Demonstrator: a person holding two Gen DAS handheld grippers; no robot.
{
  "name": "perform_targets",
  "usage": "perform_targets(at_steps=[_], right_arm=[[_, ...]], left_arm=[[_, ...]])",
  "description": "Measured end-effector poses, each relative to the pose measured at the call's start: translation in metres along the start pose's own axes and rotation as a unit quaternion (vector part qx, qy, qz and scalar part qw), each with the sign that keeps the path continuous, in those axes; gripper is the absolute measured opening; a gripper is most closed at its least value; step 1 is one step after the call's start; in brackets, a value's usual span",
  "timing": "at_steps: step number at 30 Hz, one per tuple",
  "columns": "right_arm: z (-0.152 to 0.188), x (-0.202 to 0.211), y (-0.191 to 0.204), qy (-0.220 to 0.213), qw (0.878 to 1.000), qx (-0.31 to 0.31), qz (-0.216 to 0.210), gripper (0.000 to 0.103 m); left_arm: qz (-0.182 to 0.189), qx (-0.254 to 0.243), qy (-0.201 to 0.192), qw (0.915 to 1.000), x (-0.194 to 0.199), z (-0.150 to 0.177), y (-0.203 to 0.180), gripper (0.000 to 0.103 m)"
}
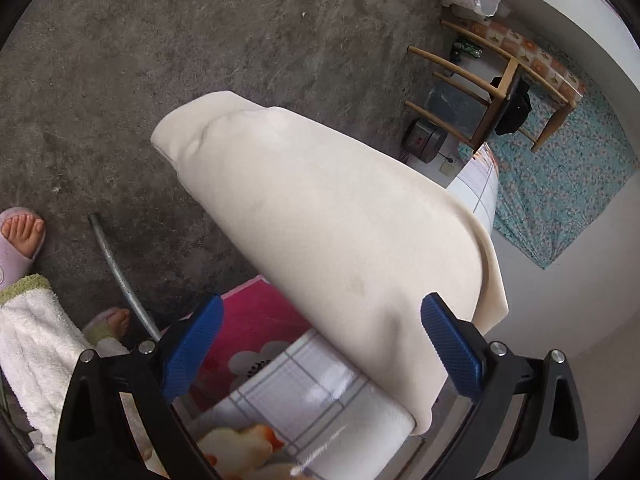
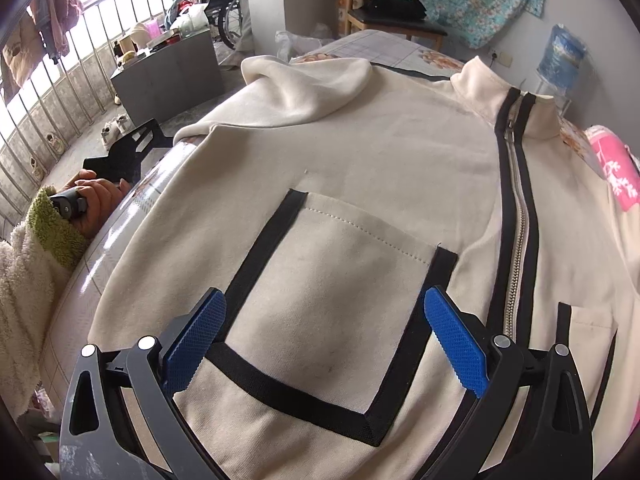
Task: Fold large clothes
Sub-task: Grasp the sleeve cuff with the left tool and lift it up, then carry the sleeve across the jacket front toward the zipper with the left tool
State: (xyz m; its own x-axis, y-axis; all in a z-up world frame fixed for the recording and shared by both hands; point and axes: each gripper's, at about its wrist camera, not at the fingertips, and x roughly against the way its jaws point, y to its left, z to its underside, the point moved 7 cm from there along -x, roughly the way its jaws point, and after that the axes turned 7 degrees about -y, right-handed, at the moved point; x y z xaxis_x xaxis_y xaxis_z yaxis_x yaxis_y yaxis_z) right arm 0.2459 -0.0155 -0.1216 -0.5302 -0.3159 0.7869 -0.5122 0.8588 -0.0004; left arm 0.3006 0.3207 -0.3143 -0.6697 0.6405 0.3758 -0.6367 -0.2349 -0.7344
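left tool [image 1: 320, 344] spread wide, gripping nothing, cream sleeve [image 1: 320, 216] hanging off the desk [image 1: 320, 412] edge | right tool [image 2: 324, 336] also wide, hovering over the cream zip-up jacket [image 2: 360, 168] lying flat, above its black-trimmed pocket [image 2: 332, 300]

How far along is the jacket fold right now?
Done: the cream jacket lies front-up on the bed, zipper closed. In hand: little; the left gripper is open at the sleeve hanging over the bed's edge, gripping nothing, and the right gripper hovers open above the pocket. Left: both sleeves folded in, then the body folded; no body fold shows yet.
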Motion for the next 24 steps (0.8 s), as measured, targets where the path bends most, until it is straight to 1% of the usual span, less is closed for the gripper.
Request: perform_targets(at_steps=[2, 4, 5, 6, 7, 8, 9, 10, 11, 13, 14, 15, 16, 17, 18, 19, 20, 21, 22, 23, 24], right_arm=[[0.001, -0.001, -0.003, 0.004, 1.000, -0.004, 0.004, 0.095], [0.001, 0.000, -0.005, 0.006, 1.000, -0.007, 0.010, 0.095], [0.002, 0.001, -0.006, 0.006, 1.000, -0.008, 0.013, 0.095], [0.001, 0.001, -0.008, 0.006, 1.000, -0.009, 0.015, 0.095], [0.001, 0.002, -0.010, 0.006, 1.000, -0.011, 0.017, 0.095], [0.000, 0.002, -0.012, 0.005, 1.000, -0.013, 0.019, 0.095], [0.000, 0.004, -0.013, 0.003, 1.000, -0.014, 0.021, 0.095], [0.000, 0.005, -0.014, 0.002, 1.000, -0.016, 0.024, 0.095], [0.000, 0.006, -0.016, 0.001, 1.000, -0.018, 0.026, 0.095], [-0.001, 0.009, -0.018, -0.001, 0.999, -0.021, 0.029, 0.095], [-0.001, 0.012, -0.019, -0.004, 0.999, -0.022, 0.030, 0.095], [-0.002, 0.015, -0.019, -0.007, 0.999, -0.022, 0.032, 0.095], [-0.002, 0.018, -0.020, -0.011, 0.999, -0.022, 0.033, 0.095], [-0.002, 0.022, -0.021, -0.015, 0.999, -0.021, 0.034, 0.095], [-0.003, 0.026, -0.022, -0.021, 0.999, -0.021, 0.035, 0.095], [-0.004, 0.031, -0.023, -0.026, 0.999, -0.022, 0.037, 0.095], [-0.005, 0.036, -0.023, -0.031, 0.999, -0.023, 0.038, 0.095], [-0.005, 0.042, -0.024, -0.038, 0.998, -0.025, 0.039, 0.095], [-0.006, 0.048, -0.026, -0.045, 0.998, -0.027, 0.041, 0.095], [-0.006, 0.055, -0.027, -0.051, 0.997, -0.029, 0.044, 0.095], [-0.005, 0.062, -0.030, -0.058, 0.997, -0.032, 0.047, 0.095]], left_arm=[[-0.005, 0.004, 0.006, 1.0000, -0.011, -0.009, 0.001, 0.092], [-0.013, 0.013, 0.006, 0.9998, -0.018, -0.017, 0.003, 0.075], [-0.017, 0.018, 0.002, 0.9997, -0.021, -0.021, 0.004, 0.070], [-0.020, 0.021, 0.002, 0.9996, -0.026, -0.025, 0.002, 0.059], [-0.024, 0.021, 0.001, 0.9995, -0.028, -0.027, 0.001, 0.054], [-0.029, 0.019, -0.003, 0.9994, -0.028, -0.028, 0.000, 0.042], [-0.033, 0.014, -0.009, 0.9993, -0.027, -0.029, -0.003, 0.030], [-0.035, 0.009, -0.018, 0.9992, -0.025, -0.032, -0.007, 0.020], [-0.037, 0.000, -0.031, 0.9988, -0.020, -0.034, -0.012, 0.017], [-0.047, -0.030, -0.070, 0.9959, -0.005, -0.038, -0.026, 0.011], [-0.058, -0.057, -0.095, 0.9922, 0.007, -0.038, -0.036, 0.009], [-0.072, -0.091, -0.121, 0.9859, 0.018, -0.038, -0.049, 0.009], [-0.086, -0.127, -0.150, 0.9767, 0.032, -0.036, -0.063, 0.008], [-0.097, -0.163, -0.178, 0.9655, 0.045, -0.031, -0.080, 0.008], [-0.112, -0.209, -0.209, 0.9488, 0.059, -0.023, -0.100, 0.007], [-0.132, -0.259, -0.240, 0.9262, 0.072, -0.010, -0.123, 0.007], [-0.147, -0.310, -0.268, 0.9003, 0.082, 0.006, -0.147, 0.007], [-0.161, -0.371, -0.296, 0.8653, 0.090, 0.030, -0.174, 0.007], [-0.179, -0.436, -0.321, 0.8214, 0.095, 0.059, -0.200, 0.007], [-0.196, -0.504, -0.345, 0.7674, 0.097, 0.095, -0.226, 0.007], [-0.201, -0.564, -0.358, 0.7164, 0.094, 0.133, -0.246, 0.007]])
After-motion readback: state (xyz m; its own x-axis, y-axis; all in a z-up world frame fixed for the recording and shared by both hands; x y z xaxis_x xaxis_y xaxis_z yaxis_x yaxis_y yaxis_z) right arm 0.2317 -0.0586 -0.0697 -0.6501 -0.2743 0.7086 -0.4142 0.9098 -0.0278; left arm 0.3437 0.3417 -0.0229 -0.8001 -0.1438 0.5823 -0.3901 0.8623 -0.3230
